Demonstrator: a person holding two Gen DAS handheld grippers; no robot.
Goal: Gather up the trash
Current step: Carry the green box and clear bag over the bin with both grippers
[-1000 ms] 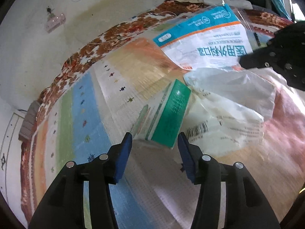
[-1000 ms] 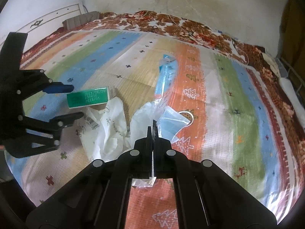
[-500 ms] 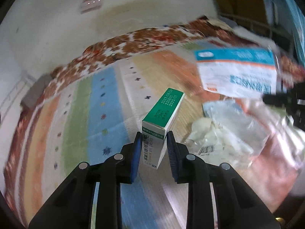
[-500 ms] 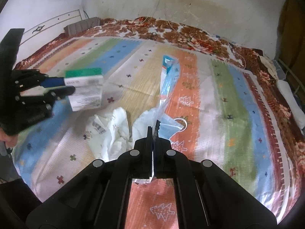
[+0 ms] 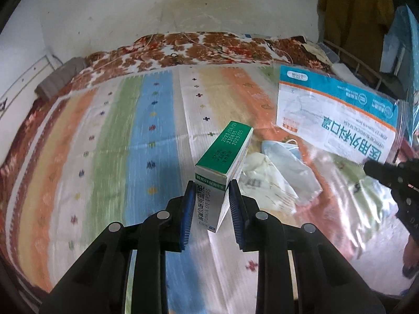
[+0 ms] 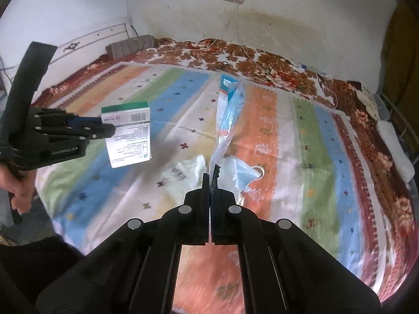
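Here, left wrist view: the left gripper [image 5: 210, 198] has just been closing and its blue pads now clamp a green-topped white cardboard eye-drops box [image 5: 223, 167], lifted clear of the striped woven bed cover [image 5: 146, 141]. The box tilts up and away from the fingers, green face upward. Beyond it, near the cover's right side, lie a crumpled white plastic bag [image 5: 264, 178] and a pale blue face mask [image 5: 288, 162], touching each other. A clear plastic mask packet with blue header and white label [image 5: 337, 120] hangs above them, its lower corner running to the right gripper [image 5: 374, 168] at the right edge.

Right wrist view: the right gripper [image 6: 211, 175] is clenched tight on the thin bottom edge of the mask packet [image 6: 230, 110], which stands edge-on, raised off the cover [image 6: 327, 141]. The face mask [image 6: 243, 175] and white bag [image 6: 183, 172] lie on the cover just past the fingertips. At left, the left gripper [image 6: 110, 128], a bare hand [image 6: 18, 188] on its handle, holds the box [image 6: 128, 136] in the air above the cover's left edge.
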